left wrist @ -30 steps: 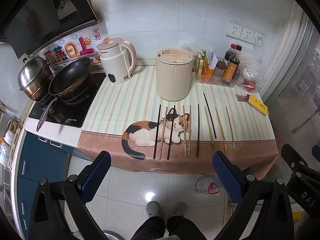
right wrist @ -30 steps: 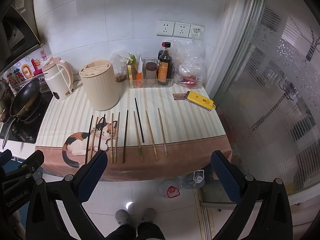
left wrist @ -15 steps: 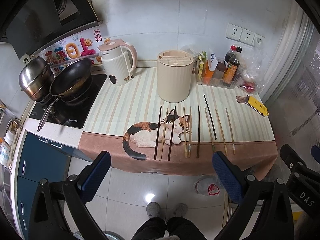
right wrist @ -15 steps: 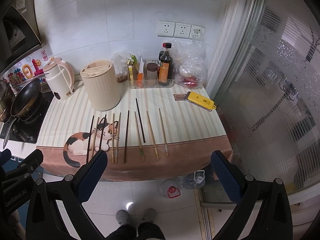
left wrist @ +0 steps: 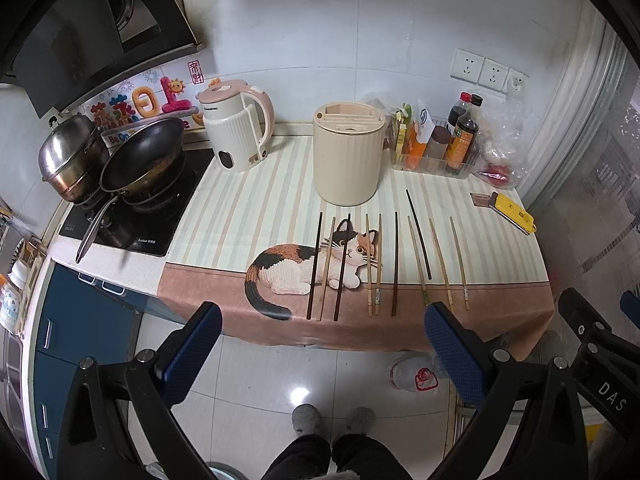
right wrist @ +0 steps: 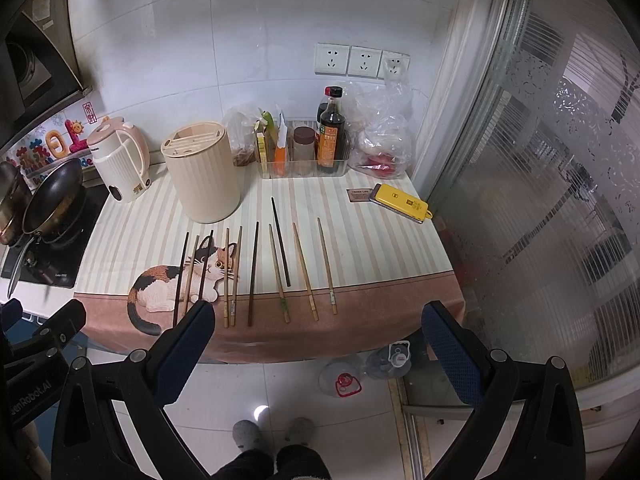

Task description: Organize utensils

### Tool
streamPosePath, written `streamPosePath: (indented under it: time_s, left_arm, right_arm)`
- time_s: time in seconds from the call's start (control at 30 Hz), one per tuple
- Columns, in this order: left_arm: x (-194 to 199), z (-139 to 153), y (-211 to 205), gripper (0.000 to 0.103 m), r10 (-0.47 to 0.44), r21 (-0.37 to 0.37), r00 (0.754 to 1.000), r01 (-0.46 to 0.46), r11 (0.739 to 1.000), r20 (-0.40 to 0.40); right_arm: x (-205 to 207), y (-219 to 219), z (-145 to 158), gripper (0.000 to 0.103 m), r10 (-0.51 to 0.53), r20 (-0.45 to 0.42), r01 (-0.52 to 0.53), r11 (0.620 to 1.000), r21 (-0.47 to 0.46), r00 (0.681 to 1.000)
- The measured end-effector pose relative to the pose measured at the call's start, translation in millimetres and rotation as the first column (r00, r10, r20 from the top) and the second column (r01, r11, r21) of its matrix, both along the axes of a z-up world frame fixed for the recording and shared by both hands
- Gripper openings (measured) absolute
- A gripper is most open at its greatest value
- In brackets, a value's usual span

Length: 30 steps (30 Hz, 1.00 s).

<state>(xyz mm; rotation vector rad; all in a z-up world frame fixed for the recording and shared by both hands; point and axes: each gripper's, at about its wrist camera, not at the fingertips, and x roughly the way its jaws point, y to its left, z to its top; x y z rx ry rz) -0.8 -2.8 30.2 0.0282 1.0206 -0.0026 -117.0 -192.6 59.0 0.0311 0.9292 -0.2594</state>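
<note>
Both sets of fingers spread wide and empty, held back from the bench [left wrist: 500, 288] over the floor: left gripper [left wrist: 322, 344] and right gripper [right wrist: 318, 344] alike, nothing between the blue pads [left wrist: 452, 354].

Ahead of the fingers, ten chopsticks [left wrist: 395, 264] laid out side by side on a cat-print cloth [left wrist: 240, 216], handles toward the near edge, tips pointing away. Beyond them, touching none, a cream slotted holder [left wrist: 347, 156]. Task judged not yet begun: no stick lifted, none in the holder.

Risks from here, as judgement only:

- Sticks thin and flat against the cloth. Closing too high likely to miss; closing too low likely to pinch the cloth and drag the whole row.
- Two pale sticks [right wrist: 231, 276] lying almost touching, straight ahead of the right gripper's left-hand finger. Easy to catch both, or to roll one into the other.
- Three sticks over the cat [left wrist: 328, 266] packed close, ahead of the left gripper. Wide-open fingers coming down there bound to straddle several.
- One black stick [right wrist: 281, 242] slanted and set further away than its neighbours, just beside a pale one; a sideways nudge apt to cross them.
- Handle ends close to the cloth's drop-off, nearest the fingers. A pull toward the person likely to slide a stick off onto the floor, where plastic bottles [right wrist: 362, 368] already lie.
- Holder slots narrow. A stick gripped near its end apt to swing and miss, or knock the holder toward the kettle [left wrist: 238, 132].
- Grippers close beside each other; reaching for the same middle sticks risks a clash.
</note>
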Motion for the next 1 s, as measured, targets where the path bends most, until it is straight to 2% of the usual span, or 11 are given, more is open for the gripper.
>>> streamPosePath:
  time_s: [0.23, 0.37, 0.47, 0.6, 0.67, 0.73, 0.8, 0.93, 0.97, 1.0]
  left_arm:
    - [-0.1, 0.2, 0.8, 0.103, 0.002, 0.000, 1.000, -0.002, 1.000, 0.009]
    - [8.7, 2.9, 2.4, 0.103, 0.022, 0.011, 0.998, -0.023, 1.000, 0.059]
    - [26.7, -9.5, 8.3, 0.103, 0.064, 0.035, 0.996, -0.067, 0.997, 0.066]
    - [51.2, -41.4, 17.8, 0.103, 0.134, 0.087, 0.990, -0.137, 0.987, 0.044]
    - [67.8, -63.7, 22.6, 0.103, 0.150, 0.115, 0.989, -0.151, 0.982, 0.014]
    - [82.1, -86.9, 28.8, 0.103, 0.156, 0.147, 0.988, -0.151, 0.978, -0.021]
    - [98.5, -109.0, 33.6, 0.103, 0.154, 0.162, 0.986, -0.142, 0.976, -0.063]
    - [137.8, -160.0, 39.1, 0.101, 0.124, 0.140, 0.977, -0.100, 0.985, -0.172]
    - [149.5, -175.2, 39.7, 0.099, 0.104, 0.122, 0.973, -0.080, 0.989, -0.208]
    - [156.7, -186.1, 40.9, 0.089, 0.093, 0.112, 0.968, -0.068, 0.991, -0.232]
  right_arm:
    - [1.1, 1.2, 1.7, 0.103, 0.002, -0.001, -0.002, 1.000, 0.008, 1.000]
    - [8.4, -4.3, 1.7, 0.103, 0.001, 0.036, -0.003, 0.999, 0.044, 0.999]
    - [23.7, -11.1, -10.3, 0.103, 0.009, 0.032, -0.011, 0.998, 0.064, 0.999]
    - [52.2, -20.1, -43.5, 0.102, 0.046, 0.002, -0.046, 0.991, 0.129, 0.999]
    - [65.7, -21.5, -62.6, 0.094, 0.066, -0.011, -0.063, 0.988, 0.140, 0.998]
    - [86.9, -22.5, -85.3, 0.076, 0.080, -0.040, -0.073, 0.984, 0.164, 0.996]
    - [104.6, -24.9, -110.6, 0.066, 0.099, -0.091, -0.077, 0.973, 0.216, 0.991]
    - [142.4, -22.4, -157.0, 0.047, 0.128, -0.156, -0.084, 0.962, 0.261, 0.980]
    - [148.8, -21.7, -167.3, 0.044, 0.130, -0.170, -0.082, 0.961, 0.262, 0.977]
    - [159.2, -20.2, -179.6, 0.039, 0.135, -0.189, -0.080, 0.958, 0.274, 0.973]
